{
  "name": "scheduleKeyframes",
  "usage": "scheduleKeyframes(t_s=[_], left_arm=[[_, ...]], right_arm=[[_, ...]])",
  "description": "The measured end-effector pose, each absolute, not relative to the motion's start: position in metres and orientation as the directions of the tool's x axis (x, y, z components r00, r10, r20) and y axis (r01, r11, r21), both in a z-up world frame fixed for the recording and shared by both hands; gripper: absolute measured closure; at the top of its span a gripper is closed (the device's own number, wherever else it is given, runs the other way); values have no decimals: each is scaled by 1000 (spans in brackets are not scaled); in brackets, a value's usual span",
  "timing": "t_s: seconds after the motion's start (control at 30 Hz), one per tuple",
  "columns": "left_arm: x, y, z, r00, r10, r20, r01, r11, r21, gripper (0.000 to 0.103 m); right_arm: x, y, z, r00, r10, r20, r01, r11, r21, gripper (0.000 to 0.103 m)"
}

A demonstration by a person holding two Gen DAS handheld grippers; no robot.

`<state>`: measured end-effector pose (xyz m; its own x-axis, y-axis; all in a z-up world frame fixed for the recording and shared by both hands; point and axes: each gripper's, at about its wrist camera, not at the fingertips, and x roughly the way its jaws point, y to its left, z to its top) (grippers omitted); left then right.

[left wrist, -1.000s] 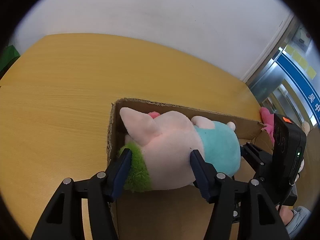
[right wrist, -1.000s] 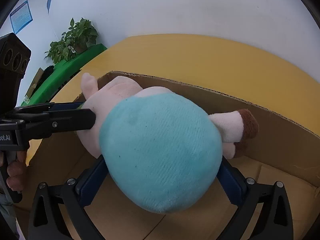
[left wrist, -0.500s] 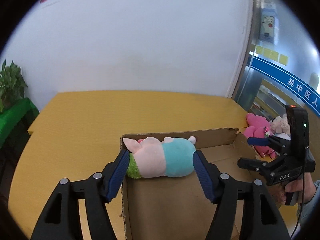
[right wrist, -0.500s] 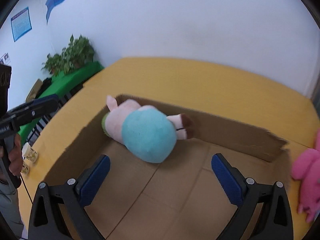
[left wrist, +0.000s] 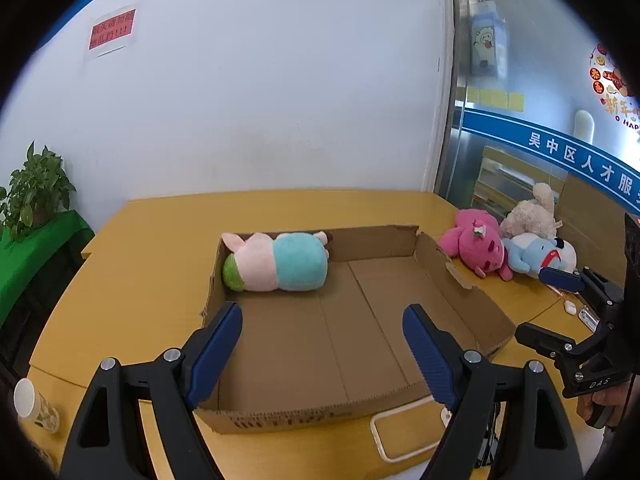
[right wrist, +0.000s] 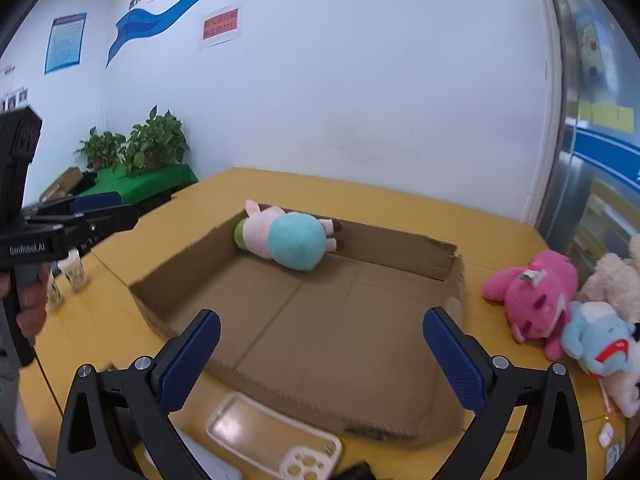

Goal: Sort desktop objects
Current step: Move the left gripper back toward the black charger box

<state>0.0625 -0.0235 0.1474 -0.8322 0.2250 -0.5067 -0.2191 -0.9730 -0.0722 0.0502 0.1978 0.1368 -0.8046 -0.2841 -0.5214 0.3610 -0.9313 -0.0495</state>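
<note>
Now the pink-and-teal plush pig (left wrist: 276,262) lies on its side in the far left corner of the shallow cardboard box (left wrist: 460,280), touching no gripper, so that placement looks finished and the work seems to sit between one item and the next. On the left gripper (left wrist: 322,350) the jaws are opening, with nothing between them but bare box floor below; the right gripper (right wrist: 322,360) holds its jaws wide and empty over the near part of the box. Three toys wait on the yellow counter (left wrist: 160,240) just right of the box: a pink plush (right wrist: 532,296), a light blue plush (right wrist: 600,336) touching it, and a cream plush (left wrist: 528,212) behind them. A clear phone case (right wrist: 276,440) lies by the box's near wall, and a paper cup (left wrist: 34,402) stands at the counter's left edge. My judgement is that the next move calls for swinging right to the plush pile, probably the pink one nearest the box, closing on its soft body and carrying it over the torn right wall to the free floor beside the pig.
</note>
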Motion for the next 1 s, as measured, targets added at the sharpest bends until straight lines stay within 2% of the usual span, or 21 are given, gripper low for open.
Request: scheduleKeyframes(t_s=[0.1,0.17,0.23,0.27,0.3,0.33,0.37,0.4,0.43,0.5,0.57,0.63,0.7,0.9,1.0], left_arm=[[76,-19,138,-823,238,-516,-227,-970,-86,20],[86,-14,133,-818,244,-521,-228,-969,-96,21],[93,-10,127,-816,246,-523,-231,-968,-95,22],[97,-7,125,-814,248,-525,-233,-968,-95,23],[101,-5,122,-813,257,-523,-241,-965,-101,35],[104,-3,119,-806,276,-523,-257,-960,-112,64],[105,-1,115,-795,292,-532,-269,-955,-122,78],[106,0,112,-783,303,-543,-275,-952,-135,89],[107,0,109,-777,307,-549,-275,-951,-143,88],[110,2,106,-779,295,-553,-268,-954,-131,88],[114,3,103,-784,283,-552,-264,-957,-117,78],[118,1,100,-788,273,-553,-255,-961,-111,47],[121,-4,96,-798,257,-546,-234,-966,-114,36],[126,-20,76,-771,259,-581,-219,-966,-140,35],[130,-21,74,-781,264,-566,-227,-964,-137,35]], right_arm=[[75,208,129,-813,-271,-515,351,-934,-63,4],[86,214,127,-821,-270,-503,342,-938,-54,15],[92,219,124,-821,-258,-510,321,-946,-39,46],[93,222,122,-811,-261,-523,318,-948,-19,53],[94,223,118,-802,-266,-534,317,-948,-4,58],[96,224,113,-792,-273,-546,318,-948,12,58],[97,224,107,-784,-279,-554,320,-947,24,57],[100,226,102,-774,-297,-559,327,-944,49,51],[102,228,97,-763,-320,-562,334,-939,82,30],[109,231,92,-760,-336,-556,330,-937,116,0],[117,232,89,-767,-339,-545,331,-936,118,0],[122,230,83,-760,-328,-561,324,-939,111,0],[124,228,75,-742,-335,-581,326,-937,125,0],[133,214,58,-741,-285,-608,296,-951,85,0],[132,209,53,-732,-280,-621,295,-952,80,0]])
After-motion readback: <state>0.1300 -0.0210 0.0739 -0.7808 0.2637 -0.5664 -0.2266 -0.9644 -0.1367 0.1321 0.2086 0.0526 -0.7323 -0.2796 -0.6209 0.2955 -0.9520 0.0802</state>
